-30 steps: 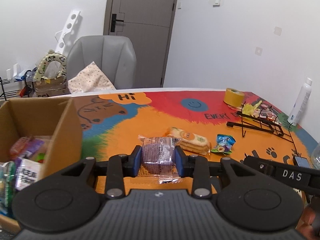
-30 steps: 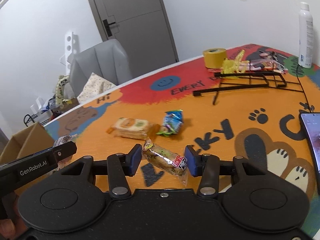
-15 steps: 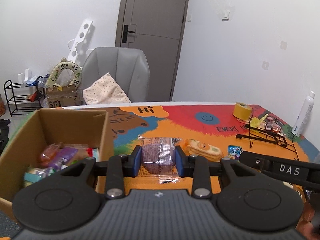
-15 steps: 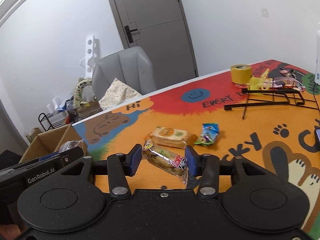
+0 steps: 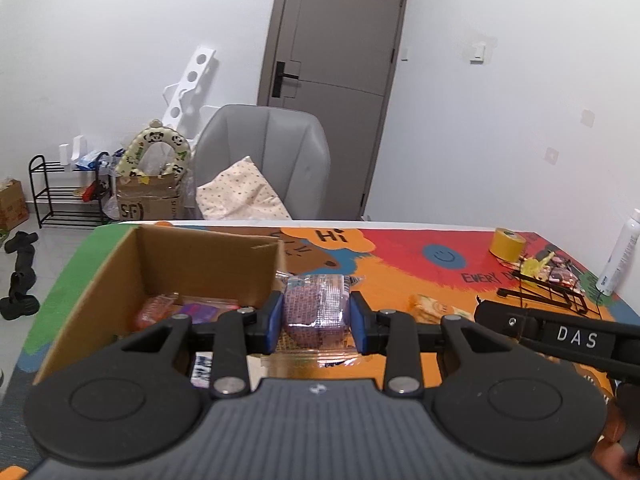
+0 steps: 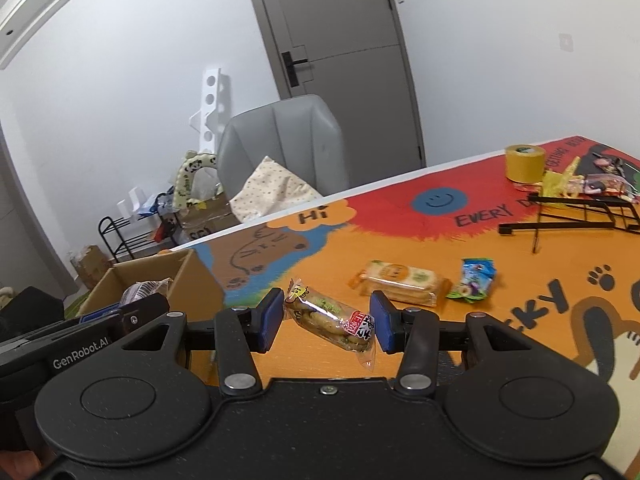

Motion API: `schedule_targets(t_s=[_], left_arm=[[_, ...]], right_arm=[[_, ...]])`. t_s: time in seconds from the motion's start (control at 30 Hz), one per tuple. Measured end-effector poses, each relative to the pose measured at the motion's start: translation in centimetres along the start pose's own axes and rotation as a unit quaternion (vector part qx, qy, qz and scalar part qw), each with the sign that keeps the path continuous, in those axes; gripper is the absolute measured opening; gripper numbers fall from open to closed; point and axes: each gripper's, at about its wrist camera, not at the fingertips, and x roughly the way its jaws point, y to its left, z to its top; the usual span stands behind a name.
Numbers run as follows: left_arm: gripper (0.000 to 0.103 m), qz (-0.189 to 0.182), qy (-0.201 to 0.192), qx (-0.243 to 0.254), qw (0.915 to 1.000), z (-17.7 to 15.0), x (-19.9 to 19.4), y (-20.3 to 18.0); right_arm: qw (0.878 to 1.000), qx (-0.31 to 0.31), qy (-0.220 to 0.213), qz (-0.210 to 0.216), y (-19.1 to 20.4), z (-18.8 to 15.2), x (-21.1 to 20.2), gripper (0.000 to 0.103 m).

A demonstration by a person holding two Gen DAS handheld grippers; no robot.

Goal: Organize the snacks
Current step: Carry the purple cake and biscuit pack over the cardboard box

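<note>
My left gripper is shut on a purple wrapped snack cake, held in the air beside the right wall of an open cardboard box that holds several snack packets. My right gripper is shut on a long clear-wrapped snack with a red label, held above the orange mat. In the right wrist view the box lies at the left, behind the left gripper's body. An orange cracker pack and a small blue-green packet lie on the mat ahead.
A yellow tape roll, a black wire rack with packets on it and a white spray bottle stand at the table's far right. A grey chair with a cushion stands behind the table.
Both grippers have risen and moved left toward the box, each with its snack still in its grip. The box has come further into both views.
</note>
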Motion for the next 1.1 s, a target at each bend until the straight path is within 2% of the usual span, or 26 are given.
schedule_targets(t_s=[0.5,1.1], left_arm=[[0.034,0.038,-0.005,-0.035,0.9986,0.6,-0.5,5.8],[0.034,0.059,0.000,-0.070,0.9958,1.8,1.9,10.8]], right_arm=[[0.999,-0.028,0.016,0.035,5.1,0.1,1.9,0.045],[0.996,-0.060,0.032,0.053,9.8,1.1,5.4,0.045]])
